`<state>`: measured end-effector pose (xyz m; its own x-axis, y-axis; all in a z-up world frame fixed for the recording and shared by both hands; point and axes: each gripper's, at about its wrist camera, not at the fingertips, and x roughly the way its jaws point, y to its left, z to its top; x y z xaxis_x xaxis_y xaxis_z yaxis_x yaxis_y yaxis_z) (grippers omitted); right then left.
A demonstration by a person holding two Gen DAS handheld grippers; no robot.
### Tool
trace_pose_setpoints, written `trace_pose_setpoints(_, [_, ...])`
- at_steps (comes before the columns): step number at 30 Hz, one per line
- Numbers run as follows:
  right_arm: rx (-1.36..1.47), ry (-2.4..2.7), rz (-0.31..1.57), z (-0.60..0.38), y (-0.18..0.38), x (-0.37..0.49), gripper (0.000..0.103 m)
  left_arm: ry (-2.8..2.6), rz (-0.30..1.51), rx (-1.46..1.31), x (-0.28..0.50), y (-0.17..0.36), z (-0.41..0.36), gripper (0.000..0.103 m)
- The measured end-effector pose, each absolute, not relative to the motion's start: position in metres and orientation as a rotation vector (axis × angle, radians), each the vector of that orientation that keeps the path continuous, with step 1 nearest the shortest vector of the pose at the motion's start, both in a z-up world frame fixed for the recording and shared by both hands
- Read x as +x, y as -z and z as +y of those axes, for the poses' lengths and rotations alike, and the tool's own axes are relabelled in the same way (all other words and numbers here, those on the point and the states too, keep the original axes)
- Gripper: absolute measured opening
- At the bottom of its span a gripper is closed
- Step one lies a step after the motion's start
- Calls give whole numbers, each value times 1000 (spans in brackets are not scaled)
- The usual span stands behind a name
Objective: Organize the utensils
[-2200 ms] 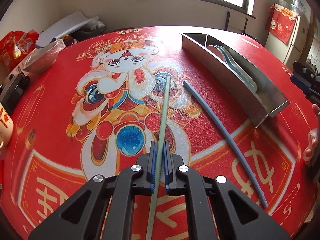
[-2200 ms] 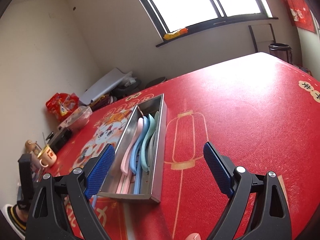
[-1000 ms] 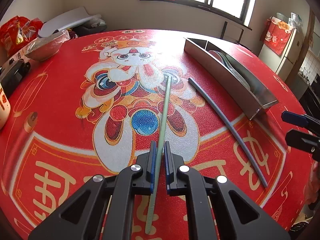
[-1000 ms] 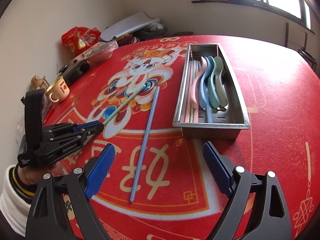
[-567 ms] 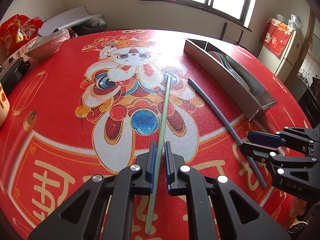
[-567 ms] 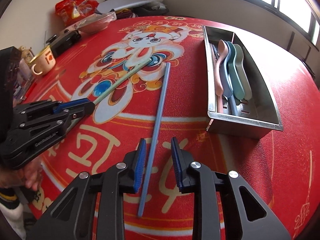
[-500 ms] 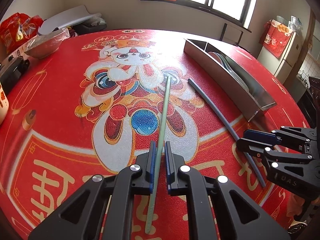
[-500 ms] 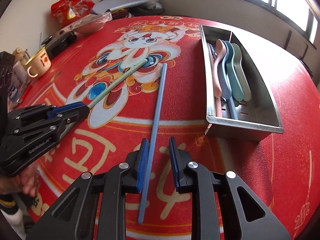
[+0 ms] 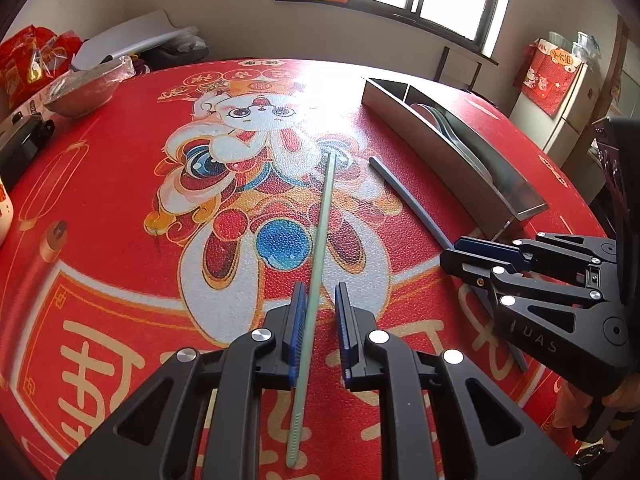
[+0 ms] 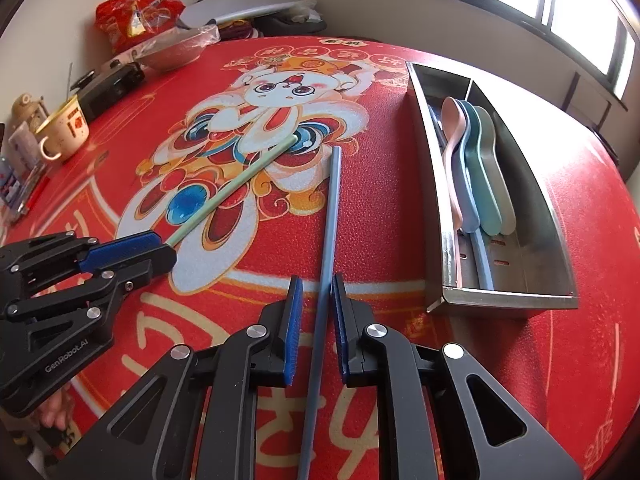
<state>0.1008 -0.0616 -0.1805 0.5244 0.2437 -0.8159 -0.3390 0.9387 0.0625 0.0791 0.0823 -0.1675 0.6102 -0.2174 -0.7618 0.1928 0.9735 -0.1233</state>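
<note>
Two chopsticks (image 10: 330, 216) lie on red tablecloth (image 10: 400, 216).

Right gripper (image 9: 454, 254) hides blue chopstick (image 9: 404, 196) mid-length.

We see our right gripper (image 10: 313, 320) low over the red mat (image 10: 400, 208), its pads on both sides of the blue chopstick (image 10: 329, 232) with small gaps. The left gripper (image 10: 132, 254) is around the green chopstick (image 10: 236, 184). At right the steel tray (image 10: 556, 216) holds pastel spoons (image 10: 476, 168).
</note>
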Motion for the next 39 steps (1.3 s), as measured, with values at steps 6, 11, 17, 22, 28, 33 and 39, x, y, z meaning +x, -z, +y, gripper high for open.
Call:
trace_pose_setpoints(6, [-28, -399, 961, -71, 181, 96, 6, 240, 883, -35, 79, 167, 81, 16])
trace_pose_setpoints(11, [54, -429, 933, -83, 171, 92, 6, 237, 883, -29, 79, 167, 81, 16])
trace_pose_setpoints(17, [169, -455, 887, -105, 148, 94, 6, 237, 883, -29, 79, 167, 81, 16])
trace_pose_setpoints(22, [205, -457, 845, -118, 132, 96, 6, 238, 883, -30, 79, 167, 81, 16])
trace_pose_setpoints(28, [238, -419, 806, -136, 116, 110, 6, 237, 883, -26, 79, 167, 82, 17])
trace_pose_setpoints(33, [236, -320, 807, -151, 110, 150, 6, 238, 883, -29, 79, 168, 82, 17])
trace_pose_setpoints(39, [258, -249, 868, -156, 123, 195, 6, 236, 883, -23, 79, 168, 81, 17])
